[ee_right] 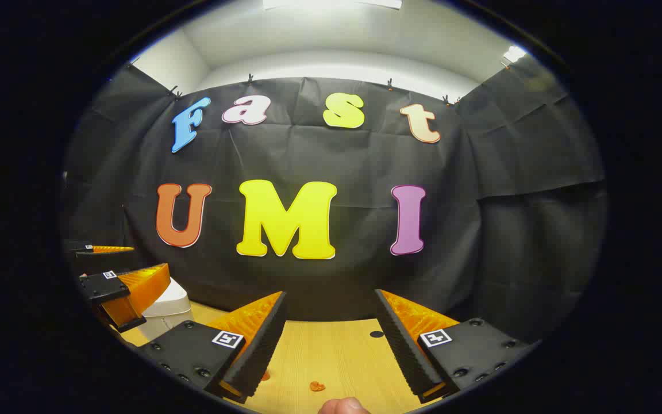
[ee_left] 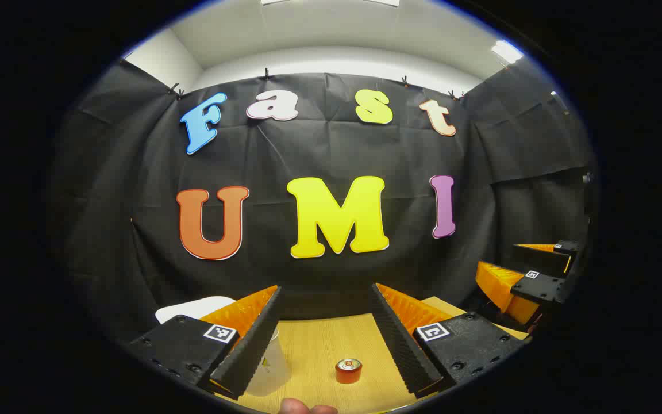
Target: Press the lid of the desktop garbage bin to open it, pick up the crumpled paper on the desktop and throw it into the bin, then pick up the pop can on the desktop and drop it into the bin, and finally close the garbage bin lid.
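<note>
A red pop can (ee_left: 348,371) stands upright on the wooden table (ee_left: 319,345), low between the fingers of my left gripper (ee_left: 327,287), which is open and holds nothing. The white garbage bin (ee_left: 193,307) sits close by on the left, and its pale side shows past my left finger. In the right gripper view the bin (ee_right: 167,305) stands at the left with its lid down, and the left gripper (ee_right: 150,259) hovers over it. My right gripper (ee_right: 330,293) is open and empty above the bare table (ee_right: 331,351). It also shows at the right of the left gripper view (ee_left: 497,257).
Two small orange scraps (ee_right: 316,386) lie on the wood near my right gripper, and a small dark hole (ee_right: 377,334) sits farther back. The black cloth wall closes the table's far side. A fingertip (ee_left: 308,408) shows at the bottom edge.
</note>
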The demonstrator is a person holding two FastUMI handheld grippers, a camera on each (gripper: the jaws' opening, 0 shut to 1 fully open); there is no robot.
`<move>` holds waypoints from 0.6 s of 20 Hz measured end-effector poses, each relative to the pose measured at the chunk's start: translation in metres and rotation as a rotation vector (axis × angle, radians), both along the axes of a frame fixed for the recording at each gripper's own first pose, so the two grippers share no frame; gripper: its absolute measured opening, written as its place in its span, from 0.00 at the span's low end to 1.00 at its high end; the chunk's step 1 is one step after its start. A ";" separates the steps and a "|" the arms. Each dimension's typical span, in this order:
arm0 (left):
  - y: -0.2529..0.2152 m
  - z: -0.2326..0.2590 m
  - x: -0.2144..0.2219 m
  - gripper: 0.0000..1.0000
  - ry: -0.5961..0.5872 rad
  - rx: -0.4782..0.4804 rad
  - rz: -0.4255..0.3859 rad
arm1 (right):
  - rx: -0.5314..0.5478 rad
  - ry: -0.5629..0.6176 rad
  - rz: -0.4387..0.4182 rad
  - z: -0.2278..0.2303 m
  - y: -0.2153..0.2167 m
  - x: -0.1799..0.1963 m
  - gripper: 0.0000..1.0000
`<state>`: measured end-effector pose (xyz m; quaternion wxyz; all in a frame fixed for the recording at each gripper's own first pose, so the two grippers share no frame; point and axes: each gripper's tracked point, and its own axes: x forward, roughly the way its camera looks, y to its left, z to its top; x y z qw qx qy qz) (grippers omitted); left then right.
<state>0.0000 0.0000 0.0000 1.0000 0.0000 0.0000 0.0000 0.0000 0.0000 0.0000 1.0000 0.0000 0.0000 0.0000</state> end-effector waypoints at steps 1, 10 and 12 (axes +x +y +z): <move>0.000 0.002 0.000 0.97 -0.008 -0.002 0.004 | -0.004 -0.003 0.002 0.002 0.002 0.001 0.95; 0.004 -0.006 0.009 0.97 0.005 -0.015 0.035 | 0.013 0.002 -0.003 0.001 0.001 0.011 0.95; 0.006 -0.007 0.010 0.98 0.005 -0.019 0.047 | 0.014 -0.004 -0.008 0.003 0.000 0.013 0.95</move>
